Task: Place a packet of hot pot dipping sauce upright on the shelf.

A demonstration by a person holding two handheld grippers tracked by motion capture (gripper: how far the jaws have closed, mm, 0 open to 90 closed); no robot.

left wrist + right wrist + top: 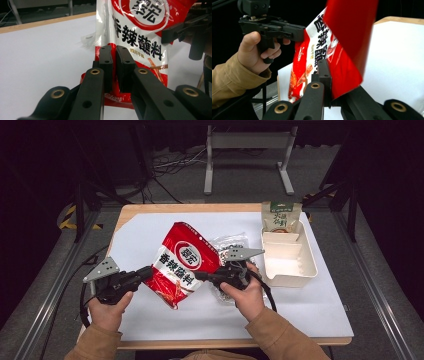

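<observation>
Red seasoning pouch (181, 263) hangs in the air above the white surface (310, 310), stretched between the two tools, its long axis running on a slant from its upper end, farther from the person and toward the right, down to its lower end, nearer the person. Its printed face is turned up toward the high view. The left hand-held gripper (146, 272) has its jaws pressed together on the pouch's left edge near the bottom, seen in the left gripper view as two pads (107, 67) squeezing the red seam. The right hand-held gripper (202, 276) is clamped on the opposite edge, the film pinched between its jaws (325, 75). The pouch thus lies between the two, each reaching it equally. Beyond the right hand lies a clear packet of dark bits (230, 242), and farther right a cream tray (305, 270) with a green pouch (281, 216) leaning at its far end.
</observation>
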